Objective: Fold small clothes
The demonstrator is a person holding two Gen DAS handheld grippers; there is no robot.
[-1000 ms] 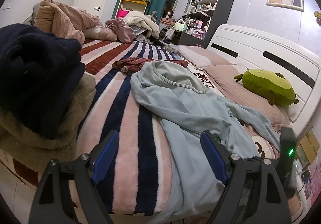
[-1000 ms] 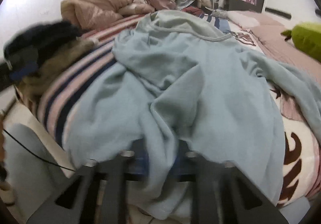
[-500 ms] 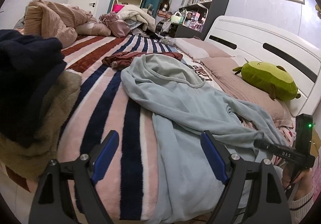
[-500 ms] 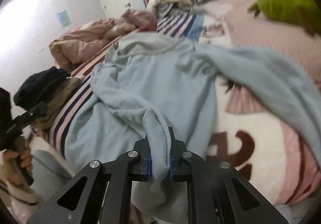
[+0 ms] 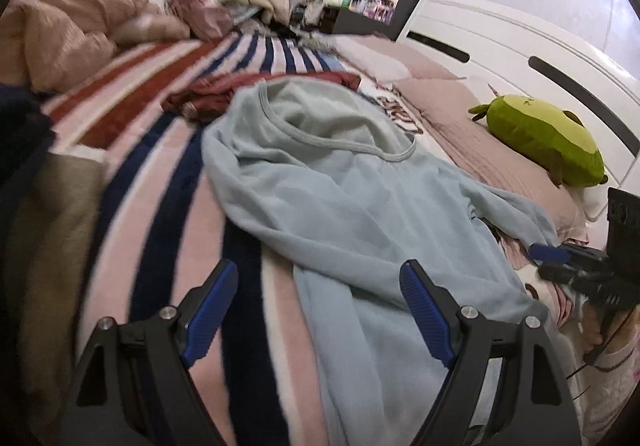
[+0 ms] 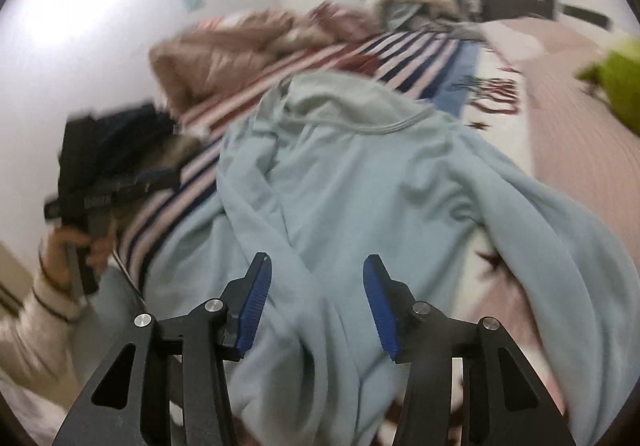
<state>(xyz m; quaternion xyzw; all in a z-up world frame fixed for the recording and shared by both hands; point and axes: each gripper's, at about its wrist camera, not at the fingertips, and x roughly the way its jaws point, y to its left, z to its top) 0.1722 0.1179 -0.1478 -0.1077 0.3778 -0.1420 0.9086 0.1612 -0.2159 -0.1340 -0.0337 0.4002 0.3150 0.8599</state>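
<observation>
Across the striped bed [image 5: 168, 150], a pale blue top [image 5: 360, 206] lies crumpled under both my tools.

My right tool [image 6: 316, 286] has just been opening; its blue pads stand apart above a ridge of the top's cloth, clear of it. My left tool [image 5: 316, 302] gapes wide and empty over the top's near edge and the bed's stripes.

The top [image 5: 360, 214] was pale blue, long-sleeved, ribbed at the neck; it lay rumpled and unfolded on the bed [image 5: 168, 174], neck toward the far end, hem over the near edge; one sleeve trailed toward the headboard side.
</observation>
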